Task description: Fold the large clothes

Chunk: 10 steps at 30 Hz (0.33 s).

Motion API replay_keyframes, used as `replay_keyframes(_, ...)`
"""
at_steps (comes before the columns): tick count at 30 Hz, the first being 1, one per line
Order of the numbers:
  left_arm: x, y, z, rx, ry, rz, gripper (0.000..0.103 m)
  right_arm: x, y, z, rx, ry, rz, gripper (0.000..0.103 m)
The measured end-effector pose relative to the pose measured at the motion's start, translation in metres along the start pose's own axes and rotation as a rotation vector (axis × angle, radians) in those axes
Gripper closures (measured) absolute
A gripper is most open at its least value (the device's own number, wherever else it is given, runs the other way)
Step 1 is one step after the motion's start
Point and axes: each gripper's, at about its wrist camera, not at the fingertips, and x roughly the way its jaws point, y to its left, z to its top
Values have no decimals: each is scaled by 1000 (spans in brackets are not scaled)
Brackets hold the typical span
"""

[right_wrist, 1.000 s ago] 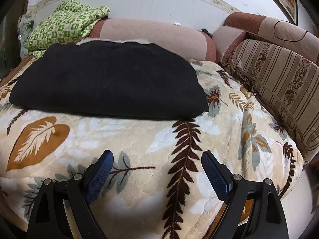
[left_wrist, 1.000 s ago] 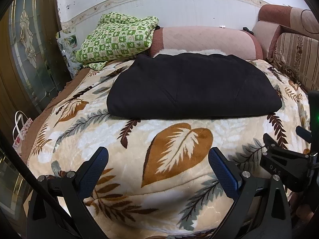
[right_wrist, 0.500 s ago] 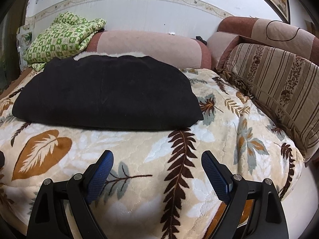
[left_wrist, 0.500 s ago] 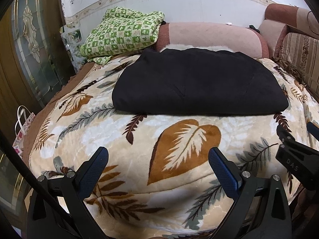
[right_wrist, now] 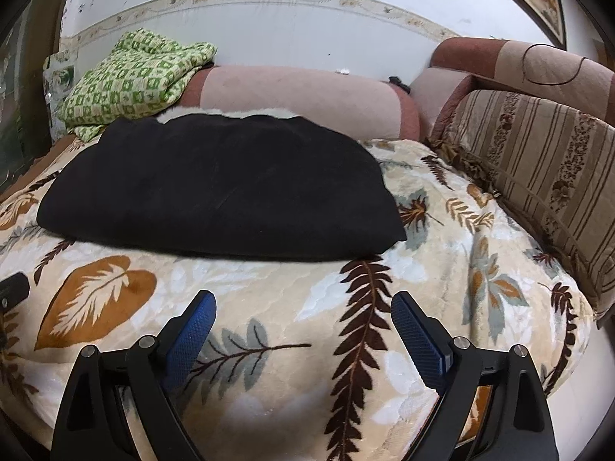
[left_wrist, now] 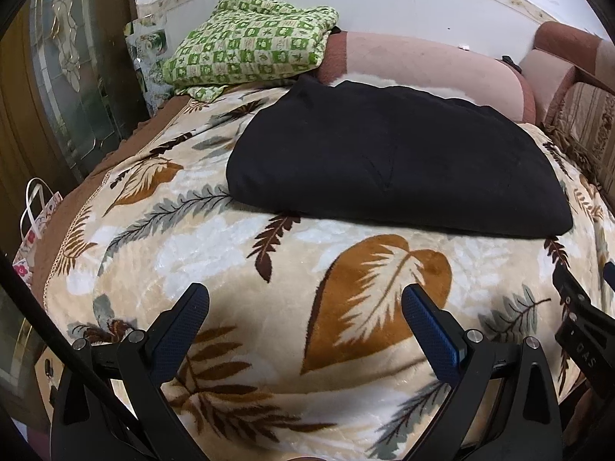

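Black garment already folded into a thick, flat bundle, lying on the leaf-pattern blanket toward the far edge, close to the pink bolster at the wall. A strip of white lining shows at its far side. Long axis running left to right, parallel to the near edge of the blanket; the folded, rounded edge facing the near side, corners pointing to the left and right edges.

Left gripper and right gripper both spread wide, nothing between the fingers, hovering above the near edge of the blanket, well apart from the garment. Tip of the right gripper visible at the right border of the left view.

Judged stage: fold seems nearly finished — perhaps one more halving, or only a final tidy. For a good next fold: approach low, take the two near corners together, one per gripper, pinch all layers and not only the top one, lift evenly and carry across without dragging the blanket. Thick cloth probably springs back, so press flat after release.

Green checked cloth piled at the far left corner — better to stay away from it.
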Motion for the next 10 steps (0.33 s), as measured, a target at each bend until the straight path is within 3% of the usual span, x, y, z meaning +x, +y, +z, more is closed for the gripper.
replay_keyframes(10, 7, -1, 12, 2, -2, -1, 3, 6, -8, 26, -28, 37, 33, 8)
